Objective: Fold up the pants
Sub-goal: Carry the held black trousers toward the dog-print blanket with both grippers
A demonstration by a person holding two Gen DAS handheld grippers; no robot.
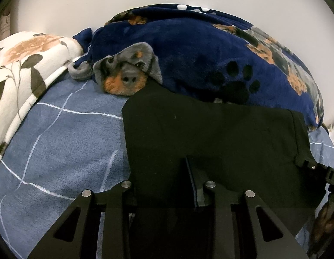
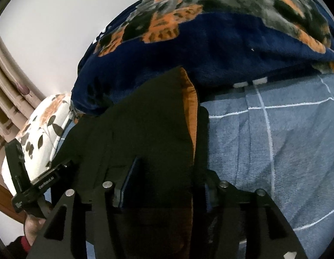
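The black pants lie folded flat on the blue checked bedsheet. My left gripper sits over their near left edge with the jaws apart; the left finger is hidden under or behind the cloth and one finger rests on top. In the right wrist view the pants show an orange lining along their right edge. My right gripper straddles that edge with the jaws wide, cloth between them. The left gripper's body shows at the left.
A navy fleece blanket with dog and paw prints is heaped just behind the pants against the white wall. A white floral pillow lies at the left. Bare blue sheet extends to the right of the pants.
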